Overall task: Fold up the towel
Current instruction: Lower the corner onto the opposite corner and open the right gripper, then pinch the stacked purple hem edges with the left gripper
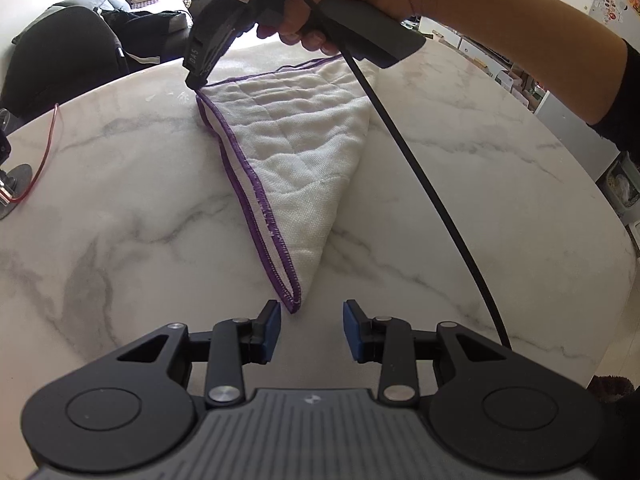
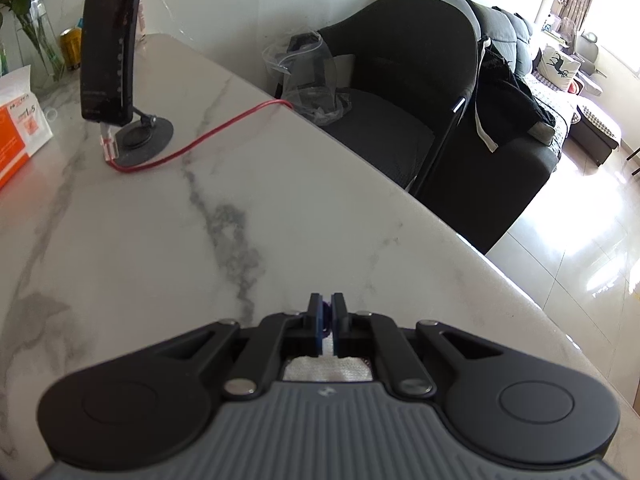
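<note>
A white towel (image 1: 296, 148) with purple edging lies folded into a triangle on the marble table (image 1: 120, 208). My left gripper (image 1: 311, 312) stands open just short of the towel's near corner, nothing between its blue pads. My right gripper (image 1: 197, 80), held by a hand, is shut on the towel's far left corner. In the right wrist view that gripper (image 2: 327, 320) pinches purple edging between its pads, with white towel (image 2: 328, 370) showing beneath the fingers.
A phone on a round stand (image 2: 108, 48) with a red cable (image 2: 200, 140) sits at the table's left. An orange-white box (image 2: 20, 132) and a vase (image 2: 36, 28) stand beyond it. A dark armchair (image 2: 400, 80) is past the table edge. A black cable (image 1: 420, 184) crosses right of the towel.
</note>
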Motion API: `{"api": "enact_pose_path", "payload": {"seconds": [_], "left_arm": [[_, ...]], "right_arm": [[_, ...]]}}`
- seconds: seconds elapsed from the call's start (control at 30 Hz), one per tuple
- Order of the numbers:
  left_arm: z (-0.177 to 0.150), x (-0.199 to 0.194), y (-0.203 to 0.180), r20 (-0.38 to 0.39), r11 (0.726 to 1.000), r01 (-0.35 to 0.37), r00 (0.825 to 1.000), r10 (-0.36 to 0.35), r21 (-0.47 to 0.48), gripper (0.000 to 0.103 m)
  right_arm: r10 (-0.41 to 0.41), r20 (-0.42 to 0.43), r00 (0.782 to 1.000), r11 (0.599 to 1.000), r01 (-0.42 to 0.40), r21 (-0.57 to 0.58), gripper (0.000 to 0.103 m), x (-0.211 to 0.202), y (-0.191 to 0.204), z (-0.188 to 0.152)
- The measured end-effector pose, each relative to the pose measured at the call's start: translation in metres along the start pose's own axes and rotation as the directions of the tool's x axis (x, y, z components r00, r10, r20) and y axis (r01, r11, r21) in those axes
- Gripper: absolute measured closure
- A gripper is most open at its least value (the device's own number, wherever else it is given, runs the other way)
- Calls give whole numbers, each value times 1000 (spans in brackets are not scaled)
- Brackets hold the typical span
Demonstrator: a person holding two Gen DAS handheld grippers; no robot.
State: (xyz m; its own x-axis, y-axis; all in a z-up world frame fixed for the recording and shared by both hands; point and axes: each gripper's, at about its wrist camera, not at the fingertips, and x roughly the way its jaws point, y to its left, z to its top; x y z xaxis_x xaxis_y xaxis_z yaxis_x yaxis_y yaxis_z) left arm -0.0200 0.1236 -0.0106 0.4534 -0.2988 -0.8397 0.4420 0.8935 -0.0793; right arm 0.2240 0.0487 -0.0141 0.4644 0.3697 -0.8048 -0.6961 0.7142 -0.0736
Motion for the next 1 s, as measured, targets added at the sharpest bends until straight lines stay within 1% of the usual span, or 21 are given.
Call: {"api": "enact_pose_path", "payload": {"seconds": [0.1,0.23,0.27,0.43,0.5,0.57,0.6,0.67,0.83,0.9,0.97,1.0], "left_arm": [[10,-6,3,28,1000,3,1000,-3,-1,68],[28,2,6,40,1000,-11,999,11,13,67],[33,6,8,37,1000,-22,999,21,10,67],[63,28,24,42,998,-51,998,53,-48,67],[76,37,29,45,996,-50,998,53,-74,67],[85,46,33,40,994,-49,998,52,-94,67],[90,53,35,34,993,-49,998,53,-104,67],[95,61,39,22,991,-55,998,58,-122,67],[102,80,46,-11,986,-65,998,64,-156,67],[103,83,48,-17,984,-68,998,66,-164,69],[104,82,49,-17,984,-71,997,70,-166,78],[106,82,50,-19,983,-77,997,75,-167,80]], "right_arm": [[4,-5,1000,1000,-4,11,91,1,-1,-1],[5,4,1000,1000,-5,26,64,-4,-3,0],[9,7,1000,1000,-9,29,62,-7,-4,0],[5,10,1000,1000,-5,11,62,-21,-13,0],[2,2,1000,1000,-2,1,66,-24,-17,-1],[4,-15,1000,1000,-4,-9,72,-25,-21,-4],[7,-24,1000,1000,-7,-13,73,-25,-23,-6],[14,-37,999,1000,-14,-17,75,-24,-26,-10],[41,-50,998,999,-42,-7,75,-22,-29,-17],[44,-53,998,999,-44,-7,75,-21,-29,-18],[43,-53,998,999,-43,-5,75,-21,-29,-19],[44,-52,998,999,-44,-3,75,-21,-29,-19]]}}
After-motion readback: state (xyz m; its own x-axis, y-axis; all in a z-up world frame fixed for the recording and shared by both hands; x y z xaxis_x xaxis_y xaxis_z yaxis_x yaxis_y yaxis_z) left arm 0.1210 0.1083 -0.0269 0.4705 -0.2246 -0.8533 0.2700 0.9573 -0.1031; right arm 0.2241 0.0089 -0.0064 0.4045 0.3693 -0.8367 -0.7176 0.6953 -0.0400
